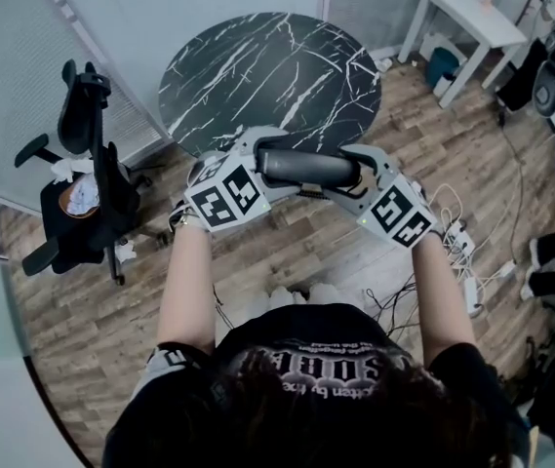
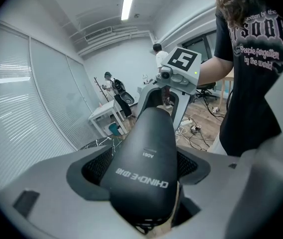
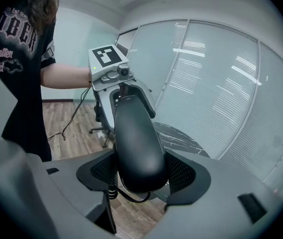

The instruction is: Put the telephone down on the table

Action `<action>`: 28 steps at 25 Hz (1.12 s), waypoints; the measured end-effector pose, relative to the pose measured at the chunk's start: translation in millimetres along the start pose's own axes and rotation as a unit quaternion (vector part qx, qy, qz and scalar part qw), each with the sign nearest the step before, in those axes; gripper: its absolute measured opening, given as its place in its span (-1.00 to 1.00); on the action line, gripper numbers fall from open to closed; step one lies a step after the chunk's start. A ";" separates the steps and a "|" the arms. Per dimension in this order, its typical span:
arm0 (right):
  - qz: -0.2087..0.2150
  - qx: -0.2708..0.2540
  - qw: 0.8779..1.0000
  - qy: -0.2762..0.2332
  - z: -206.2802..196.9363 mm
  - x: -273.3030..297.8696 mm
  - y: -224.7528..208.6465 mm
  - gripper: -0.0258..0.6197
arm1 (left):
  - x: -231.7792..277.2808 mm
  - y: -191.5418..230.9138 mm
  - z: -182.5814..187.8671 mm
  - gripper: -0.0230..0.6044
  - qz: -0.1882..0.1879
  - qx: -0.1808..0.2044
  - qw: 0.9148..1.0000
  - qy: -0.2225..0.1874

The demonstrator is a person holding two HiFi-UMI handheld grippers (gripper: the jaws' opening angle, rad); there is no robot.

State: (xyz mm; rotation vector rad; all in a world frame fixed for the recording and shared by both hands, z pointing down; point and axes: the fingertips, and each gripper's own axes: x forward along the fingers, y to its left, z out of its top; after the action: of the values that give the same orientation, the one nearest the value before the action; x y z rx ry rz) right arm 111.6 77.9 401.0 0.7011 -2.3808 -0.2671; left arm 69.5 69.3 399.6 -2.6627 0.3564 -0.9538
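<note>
**Telephone held in the air between both grippers**

The telephone, a dark handset, is held level and crosswise in front of the person, one end in each gripper. The left gripper is clenched on the handset's left end. In the left gripper view the dark padded jaws are seen pressed against both sides of the handset, with white lettering on its upper face. The right gripper is likewise clamped on the opposite end, and in the right gripper view the rounded end of the handset is seated between the two pads. A coiled cord is seen hanging just below the right gripper's jaws.

The handset is not resting on anything. The round black marble table lies beyond and below both grippers, apart from the telephone, and its top is bare. A black office chair stands well out to the side of the left gripper. A white side table stands far beyond the right gripper. Cables are spread on the wooden floor below the right gripper.
</note>
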 end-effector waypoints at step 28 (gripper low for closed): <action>0.092 -0.045 0.994 -0.030 15.9 148.2 -140.0 0.02 | 30.4 177.5 -76.6 0.24 0.069 -0.070 0.994 0.049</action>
State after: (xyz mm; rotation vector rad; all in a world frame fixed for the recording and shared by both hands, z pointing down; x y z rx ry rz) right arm 62.7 -120.0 416.3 0.4346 -2.4548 -0.3175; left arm 19.2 -119.4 411.6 -2.6781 0.6415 -1.0530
